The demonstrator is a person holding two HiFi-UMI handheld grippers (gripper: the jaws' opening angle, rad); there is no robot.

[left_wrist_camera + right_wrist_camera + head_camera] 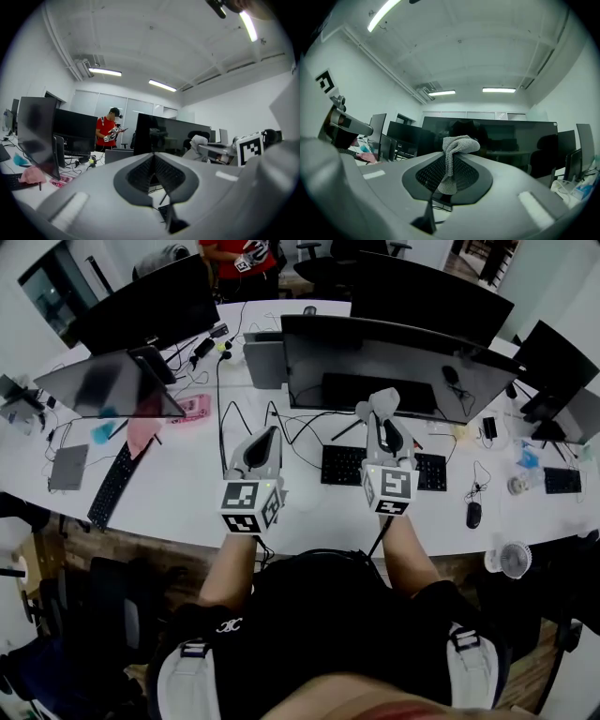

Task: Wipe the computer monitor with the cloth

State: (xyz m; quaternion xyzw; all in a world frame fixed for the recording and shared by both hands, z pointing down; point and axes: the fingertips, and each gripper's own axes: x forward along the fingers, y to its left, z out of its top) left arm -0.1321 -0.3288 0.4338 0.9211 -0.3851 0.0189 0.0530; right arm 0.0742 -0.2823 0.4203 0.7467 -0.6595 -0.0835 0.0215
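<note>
Head view: a person stands at a white desk [187,502] with a gripper in each hand, both raised above the near part of the desk and pointing at the monitor [394,362].
Left gripper [269,435]: the jaws are pressed together with nothing between them, as the left gripper view shows [153,157]. It sits below the monitor's left corner, beside the other gripper and apart from it.
Right gripper [382,423]: the jaws are clenched on the cloth [380,401]. The right gripper view [447,174] looks straight at the monitor.
Cloth [457,147]: grey and bunched. It bulges over the jaw tips, and one fold hangs down between the pads. It is close to the lower part of the screen, but I cannot tell whether it touches.
Monitor [511,140]: wide, dark and upright in the middle of the desk.
Keyboard [342,465]: black, on the desk below the monitor and partly behind the right gripper.
Mouse [473,514]: on the desk to the right of the keyboard.
Background: another person in a red shirt [108,131] stands beyond the desks.
</note>
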